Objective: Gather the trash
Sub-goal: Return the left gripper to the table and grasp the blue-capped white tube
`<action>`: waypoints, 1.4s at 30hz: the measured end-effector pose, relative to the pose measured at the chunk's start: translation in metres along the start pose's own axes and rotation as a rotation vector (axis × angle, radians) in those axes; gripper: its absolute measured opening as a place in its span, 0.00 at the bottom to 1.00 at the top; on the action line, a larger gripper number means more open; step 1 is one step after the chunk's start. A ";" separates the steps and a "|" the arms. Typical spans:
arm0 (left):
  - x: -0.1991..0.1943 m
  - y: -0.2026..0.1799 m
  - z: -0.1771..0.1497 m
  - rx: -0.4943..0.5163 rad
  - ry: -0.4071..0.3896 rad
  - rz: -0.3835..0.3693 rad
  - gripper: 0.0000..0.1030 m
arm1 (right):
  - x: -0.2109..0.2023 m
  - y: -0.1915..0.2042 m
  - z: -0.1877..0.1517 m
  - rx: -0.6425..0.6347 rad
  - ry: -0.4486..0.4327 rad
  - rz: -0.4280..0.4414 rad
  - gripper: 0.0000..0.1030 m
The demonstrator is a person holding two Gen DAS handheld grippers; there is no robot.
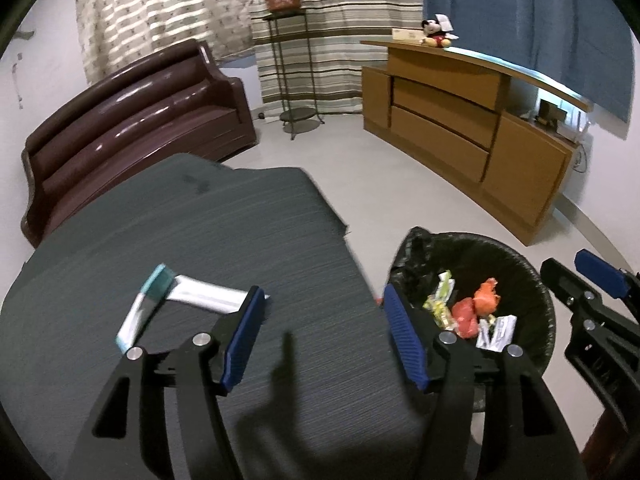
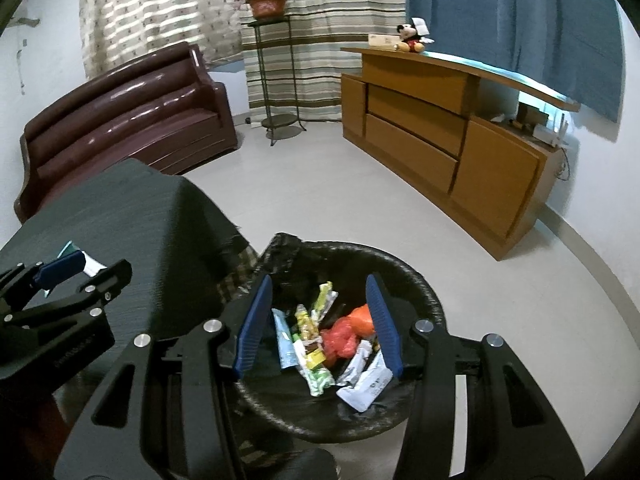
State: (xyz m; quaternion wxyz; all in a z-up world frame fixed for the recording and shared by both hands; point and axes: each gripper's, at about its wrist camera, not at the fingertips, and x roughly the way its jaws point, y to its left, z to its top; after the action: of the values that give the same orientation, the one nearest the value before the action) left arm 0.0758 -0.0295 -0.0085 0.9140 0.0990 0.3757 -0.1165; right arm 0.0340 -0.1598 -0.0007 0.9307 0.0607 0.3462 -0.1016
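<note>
A white and teal wrapper (image 1: 176,300) lies bent on the dark grey table (image 1: 200,232), just left of my left gripper's left finger. My left gripper (image 1: 324,336) is open and empty above the table's right part. A black-lined trash bin (image 2: 424,296) stands on the floor right of the table and holds several wrappers (image 2: 320,344); it also shows in the left wrist view (image 1: 536,280). My right gripper (image 2: 318,328) is open and empty, hovering over the bin. The wrapper partly shows behind the left gripper in the right wrist view (image 2: 72,250).
A brown sofa (image 1: 132,120) stands beyond the table. A wooden cabinet (image 1: 460,128) with a Mickey toy (image 1: 436,34) lines the right wall. A metal plant stand (image 1: 292,68) stands by the curtains. Light floor lies between them.
</note>
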 end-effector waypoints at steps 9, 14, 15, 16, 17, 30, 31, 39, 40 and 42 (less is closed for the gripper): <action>-0.001 0.055 -0.015 -0.060 0.017 0.071 0.59 | -0.001 0.042 0.000 -0.062 0.005 0.051 0.47; -0.001 0.083 -0.023 -0.088 0.030 0.106 0.59 | 0.003 0.068 0.002 -0.100 0.016 0.089 0.47; 0.000 0.089 -0.024 -0.094 0.032 0.114 0.59 | 0.005 0.072 0.002 -0.106 0.017 0.095 0.47; 0.001 0.095 -0.025 -0.098 0.034 0.120 0.59 | 0.006 0.077 0.003 -0.112 0.019 0.102 0.47; 0.002 0.100 -0.026 -0.102 0.036 0.125 0.59 | 0.007 0.082 0.003 -0.119 0.020 0.109 0.47; 0.028 0.147 -0.024 -0.153 0.105 0.125 0.59 | 0.023 0.127 0.013 -0.171 0.040 0.165 0.47; 0.030 0.149 -0.024 -0.153 0.110 0.120 0.59 | 0.025 0.128 0.014 -0.173 0.042 0.168 0.47; 0.036 0.152 -0.020 -0.129 0.130 0.061 0.58 | 0.031 0.135 0.015 -0.190 0.057 0.176 0.47; 0.036 0.153 -0.021 -0.129 0.129 0.050 0.56 | 0.032 0.135 0.015 -0.190 0.059 0.176 0.47; 0.034 0.153 -0.022 -0.128 0.125 0.028 0.46 | 0.032 0.136 0.015 -0.193 0.058 0.176 0.47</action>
State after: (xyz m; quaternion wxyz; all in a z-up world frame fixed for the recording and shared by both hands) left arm 0.1286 0.1181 -0.0338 0.8948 0.0528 0.4373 -0.0733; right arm 0.0989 -0.0347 -0.0042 0.9271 0.0041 0.3746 0.0161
